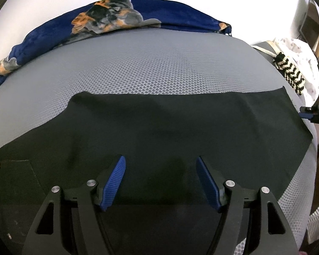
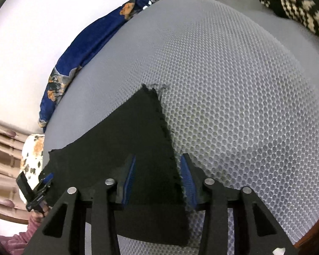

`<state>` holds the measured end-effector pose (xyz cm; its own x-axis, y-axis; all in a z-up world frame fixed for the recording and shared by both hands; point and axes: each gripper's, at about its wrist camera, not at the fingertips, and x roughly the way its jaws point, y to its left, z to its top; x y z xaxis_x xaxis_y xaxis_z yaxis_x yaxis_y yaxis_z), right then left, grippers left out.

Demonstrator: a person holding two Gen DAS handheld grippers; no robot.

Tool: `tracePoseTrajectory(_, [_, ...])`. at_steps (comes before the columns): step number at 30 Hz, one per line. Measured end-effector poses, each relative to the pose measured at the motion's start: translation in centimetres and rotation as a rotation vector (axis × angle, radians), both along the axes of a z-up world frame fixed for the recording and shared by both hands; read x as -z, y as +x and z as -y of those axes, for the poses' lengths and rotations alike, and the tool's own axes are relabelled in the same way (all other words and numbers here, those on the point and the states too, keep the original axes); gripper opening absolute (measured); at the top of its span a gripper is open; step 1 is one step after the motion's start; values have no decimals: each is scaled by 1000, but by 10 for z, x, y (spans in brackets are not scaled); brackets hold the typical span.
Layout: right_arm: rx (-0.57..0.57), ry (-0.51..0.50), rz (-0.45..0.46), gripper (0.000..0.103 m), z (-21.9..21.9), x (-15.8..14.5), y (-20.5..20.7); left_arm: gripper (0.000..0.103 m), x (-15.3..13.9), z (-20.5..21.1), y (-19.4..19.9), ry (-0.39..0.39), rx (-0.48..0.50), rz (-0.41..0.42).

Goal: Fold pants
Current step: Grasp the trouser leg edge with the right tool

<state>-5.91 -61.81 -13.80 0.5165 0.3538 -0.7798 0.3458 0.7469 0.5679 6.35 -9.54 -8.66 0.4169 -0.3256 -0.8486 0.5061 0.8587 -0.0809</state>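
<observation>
Black pants point(image 1: 159, 125) lie spread flat across a grey mesh mattress point(image 1: 151, 63), with a back pocket at the left. My left gripper point(image 1: 160, 161) is open just above the pants' near edge, nothing between its blue pads. In the right wrist view the frayed hem end of a pant leg point(image 2: 146, 131) lies on the mattress point(image 2: 233, 97). My right gripper point(image 2: 157, 161) is open, with its jaws on either side of the hem's edge, not closed on it. The right gripper also shows at the far right of the left wrist view point(image 1: 308, 114).
A blue blanket with an orange and grey print point(image 1: 108, 19) is bunched along the mattress's far edge. A black and cream knitted item point(image 1: 291, 72) lies at the right. A white wall stands behind. My left gripper shows at the left in the right wrist view point(image 2: 44, 182).
</observation>
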Motion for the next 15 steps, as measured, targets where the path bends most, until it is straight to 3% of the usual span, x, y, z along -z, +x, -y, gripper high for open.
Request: tracePoseTrajectory(15, [-77,221,107,22,13,15,-9,71,12,10,0,50,-17,-6])
